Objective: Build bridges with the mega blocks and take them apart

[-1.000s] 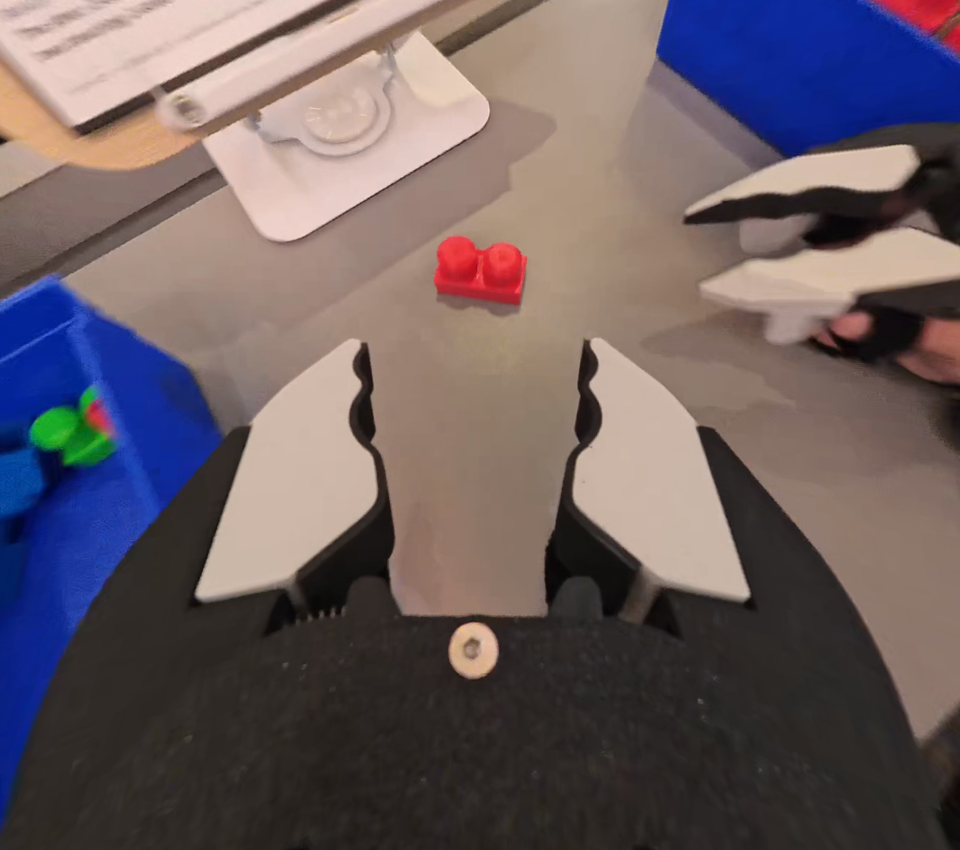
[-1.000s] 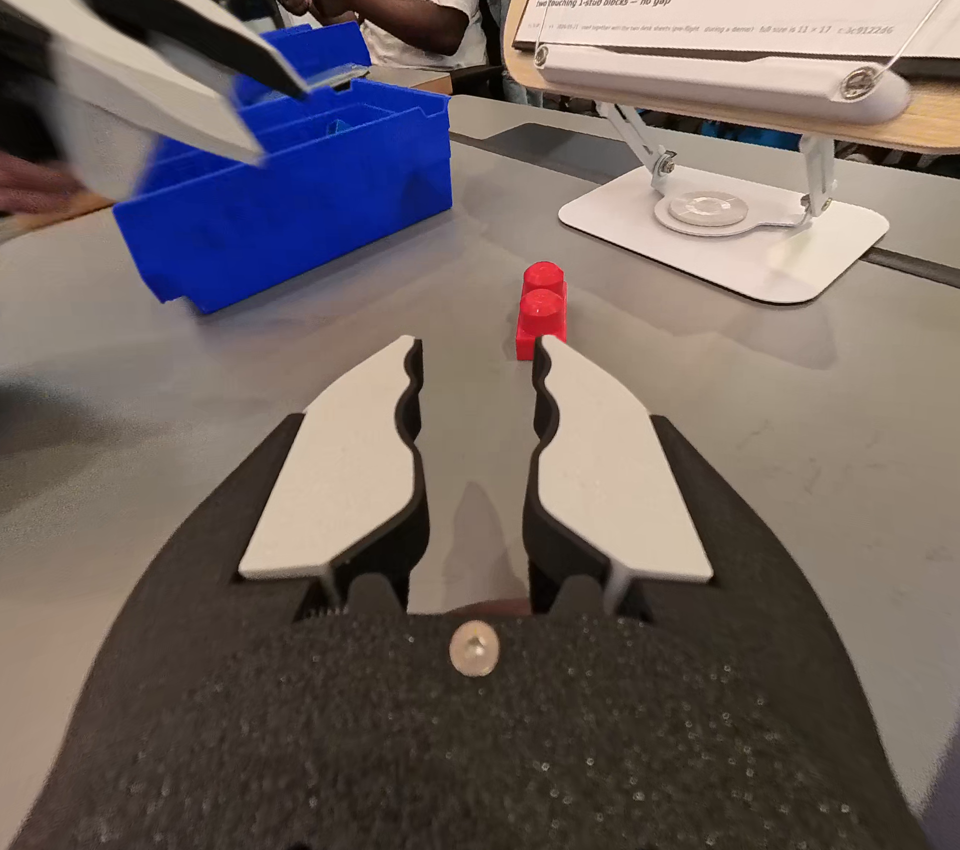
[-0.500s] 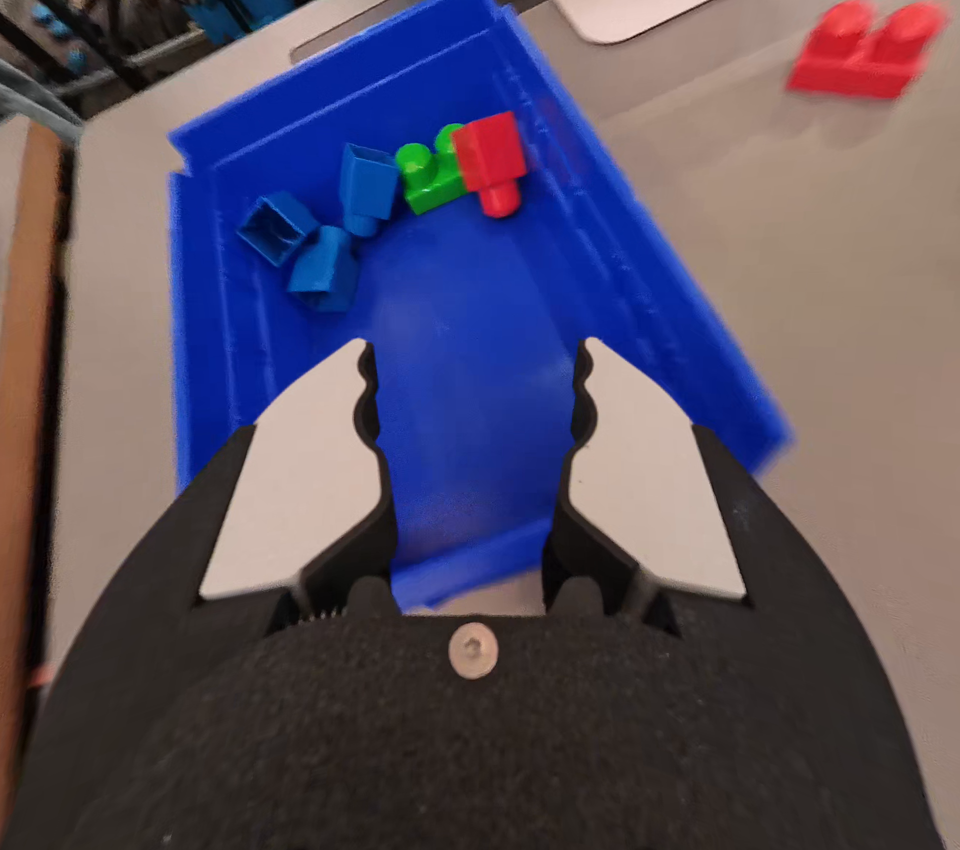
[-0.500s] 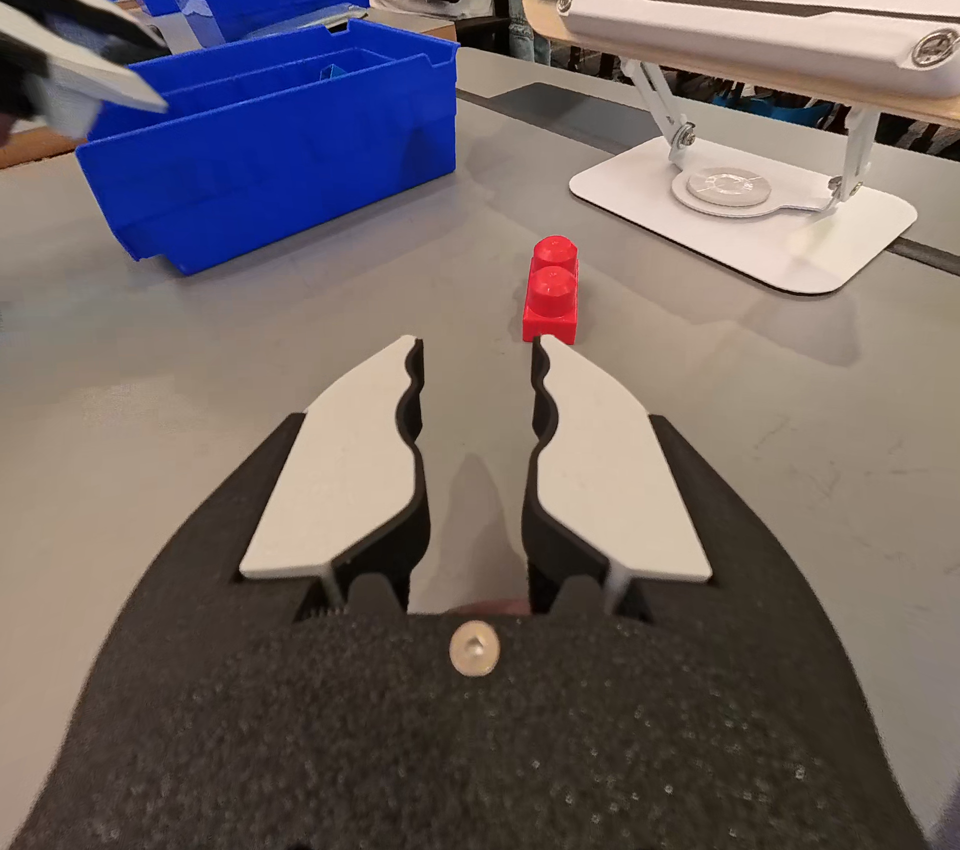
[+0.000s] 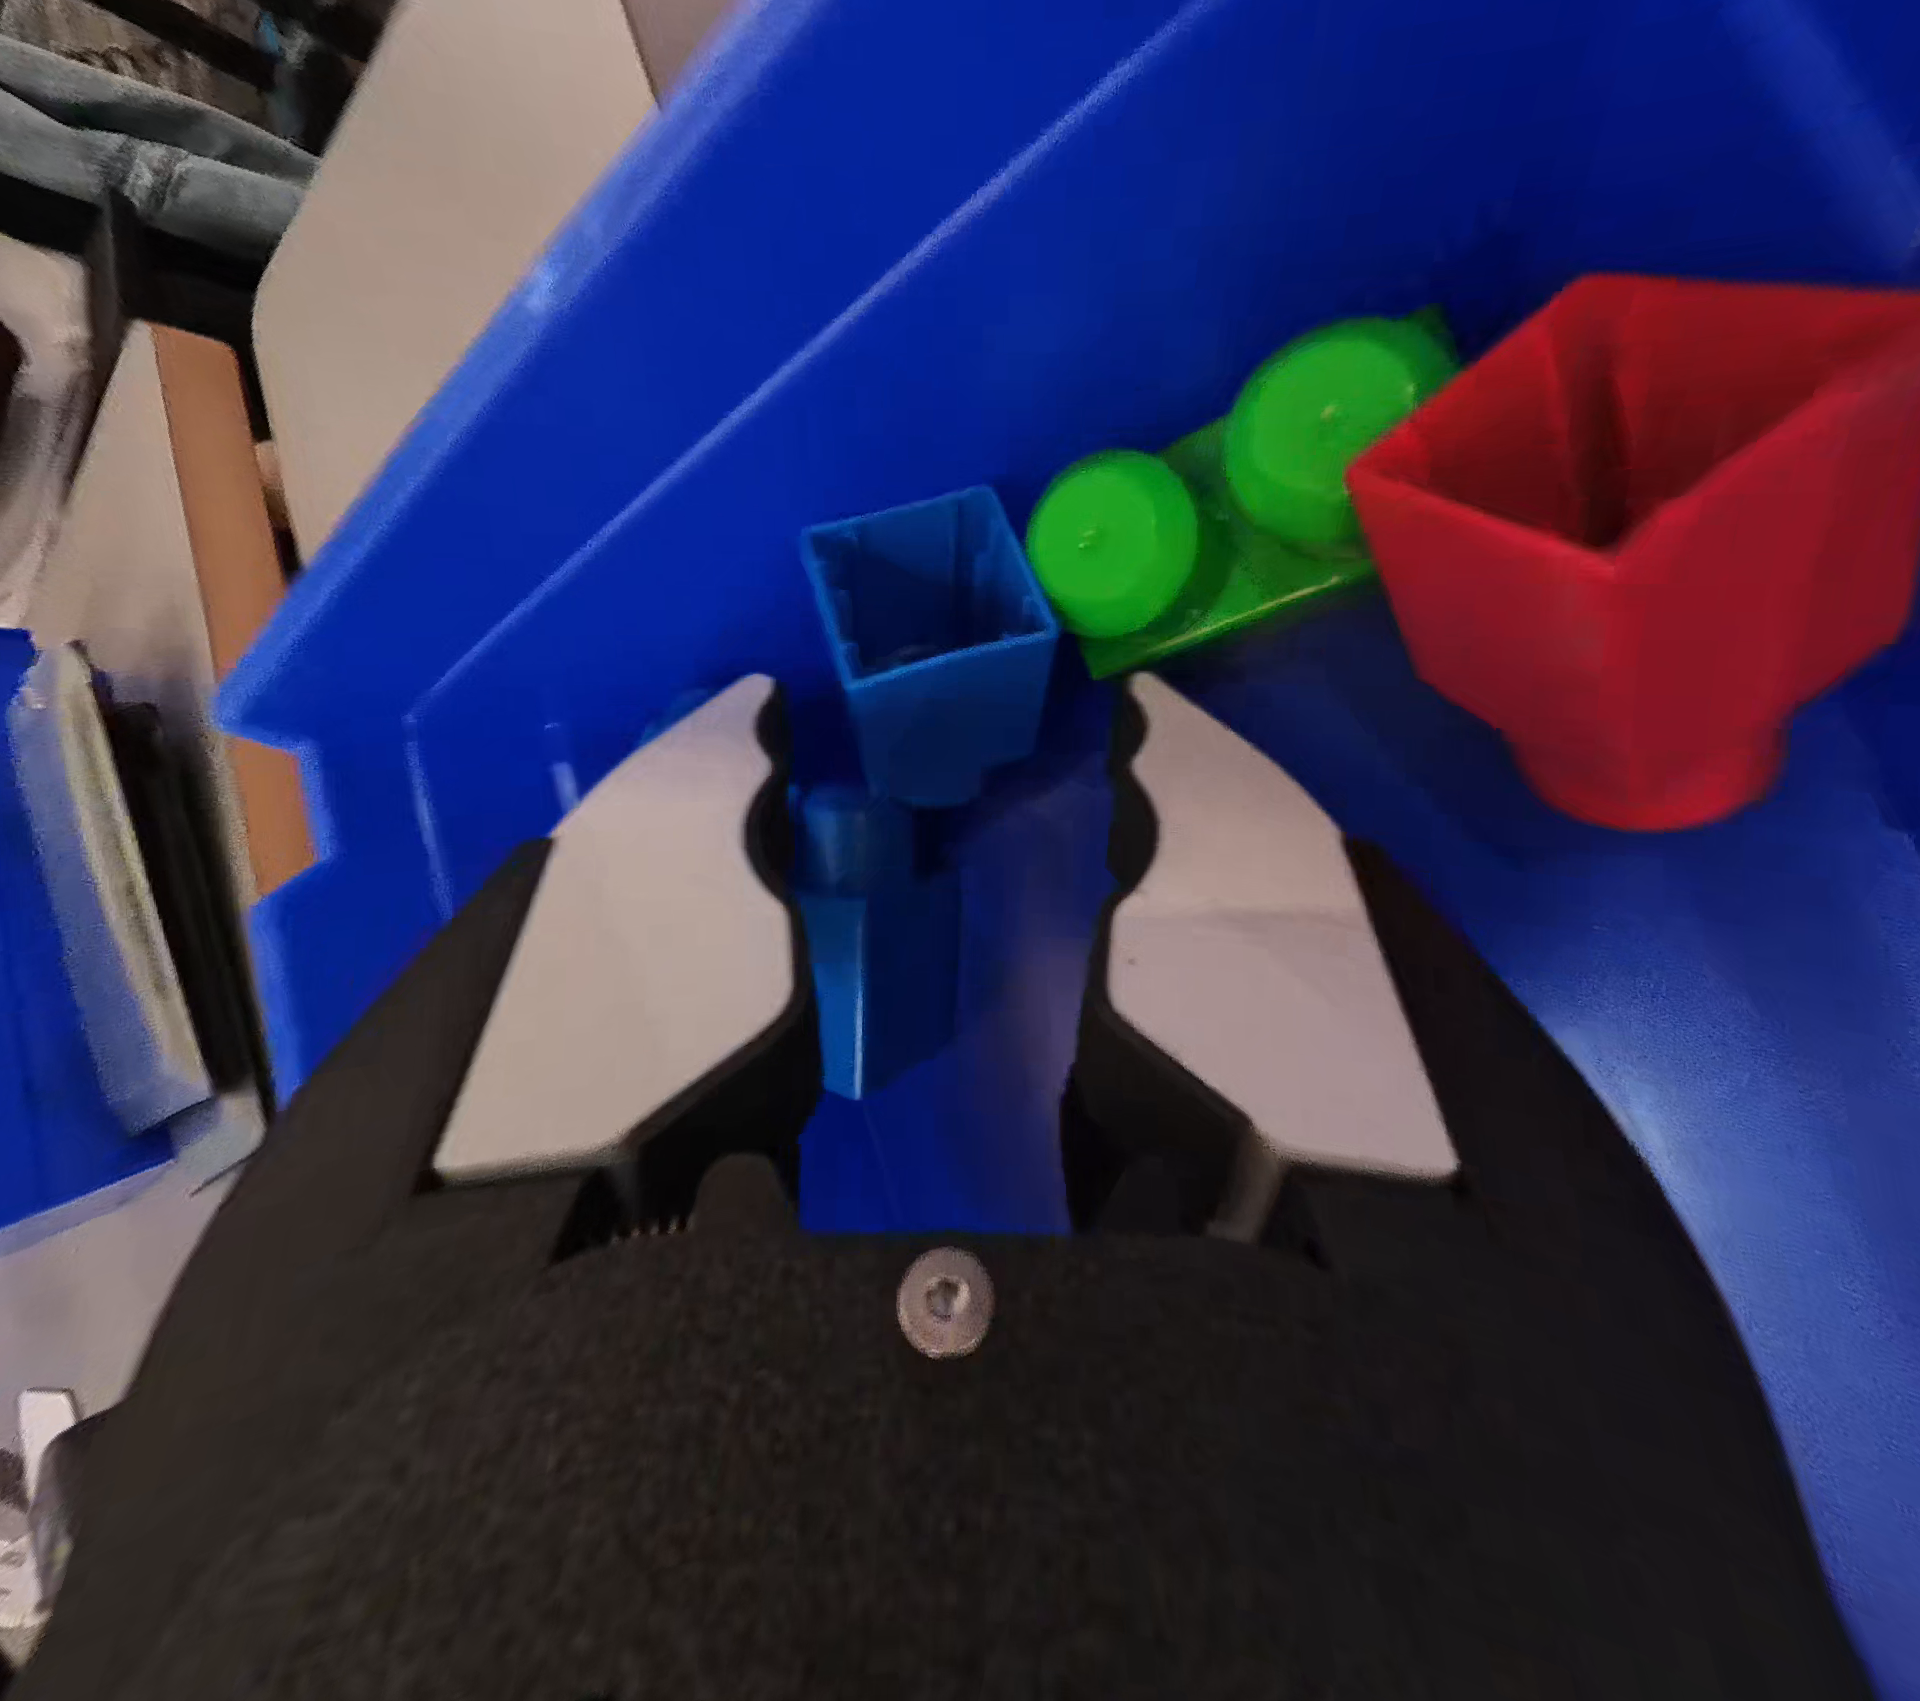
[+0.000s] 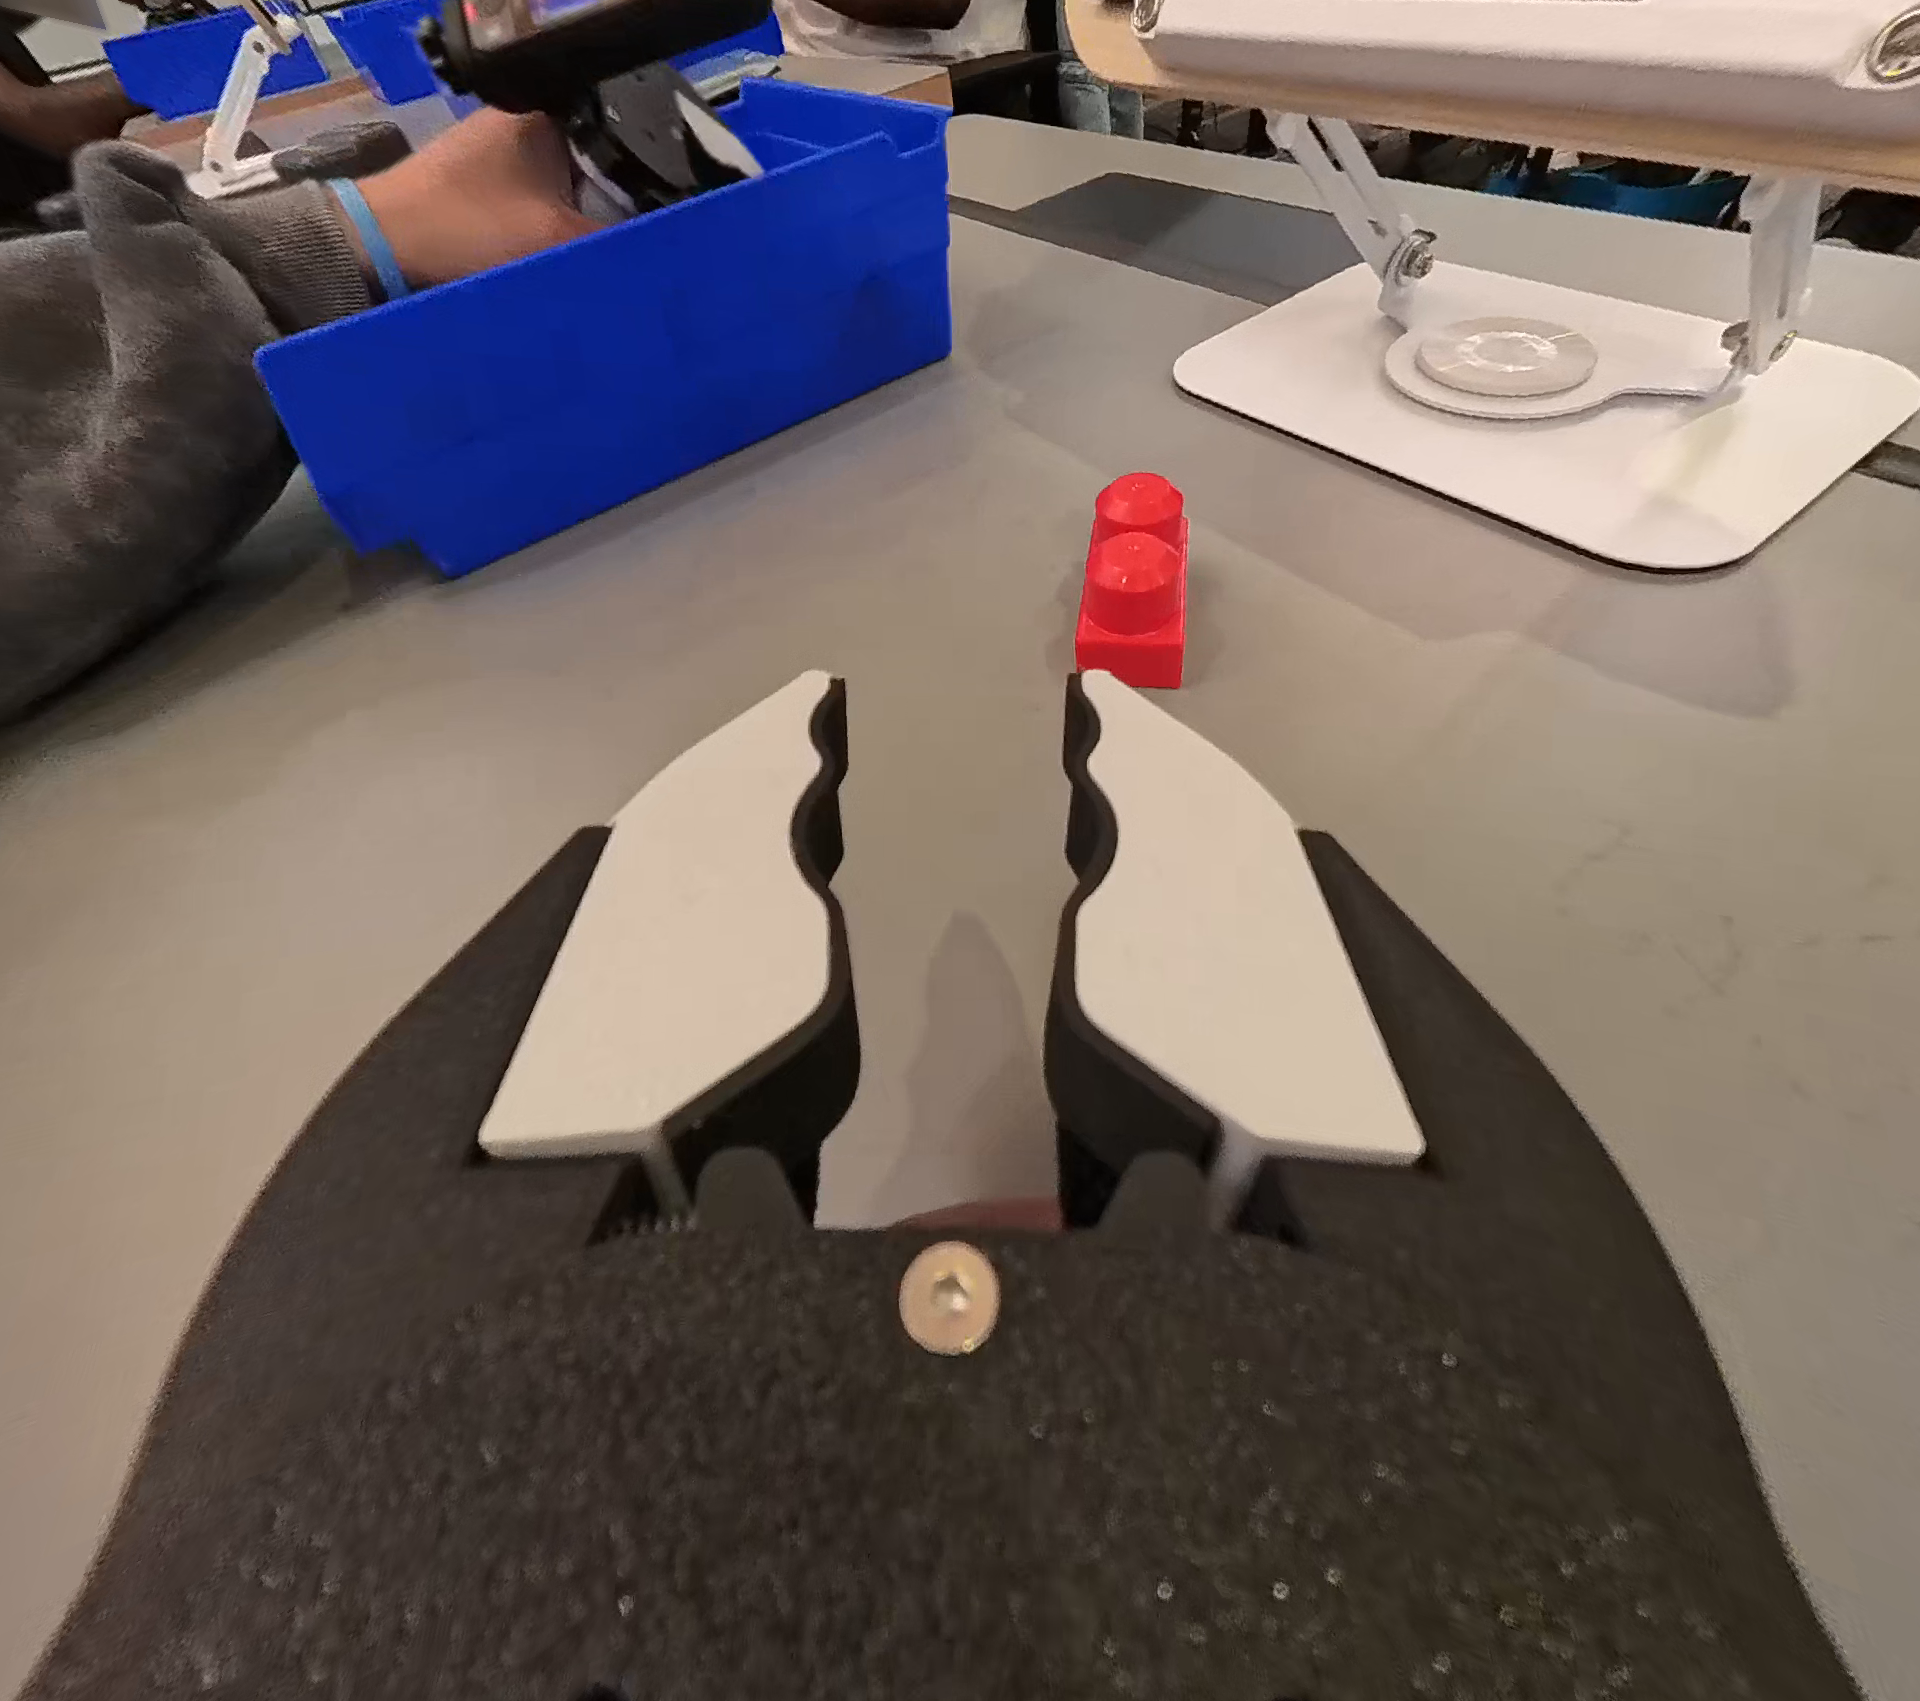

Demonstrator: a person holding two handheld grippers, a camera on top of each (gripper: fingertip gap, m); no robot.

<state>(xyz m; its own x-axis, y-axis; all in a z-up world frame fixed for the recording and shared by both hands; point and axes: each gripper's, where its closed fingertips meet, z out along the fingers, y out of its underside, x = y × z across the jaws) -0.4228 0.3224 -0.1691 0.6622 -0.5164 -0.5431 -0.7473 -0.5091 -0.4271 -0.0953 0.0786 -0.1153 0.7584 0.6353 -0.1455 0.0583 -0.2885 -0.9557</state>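
Inside the blue bin (image 5: pixel 1558 93), our left gripper (image 5: pixel 945 695) has its fingers spread around a blue one-stud block (image 5: pixel 883 945), not gripping. Our right gripper (image 6: pixel 951 690) hovers parted and empty near the red two-stud block (image 6: pixel 1135 586) on the bench (image 6: pixel 1558 820).

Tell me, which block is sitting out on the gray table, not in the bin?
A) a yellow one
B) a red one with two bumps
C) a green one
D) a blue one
B: the red two-bump block sits alone on the gray table, just ahead of the open right claw.
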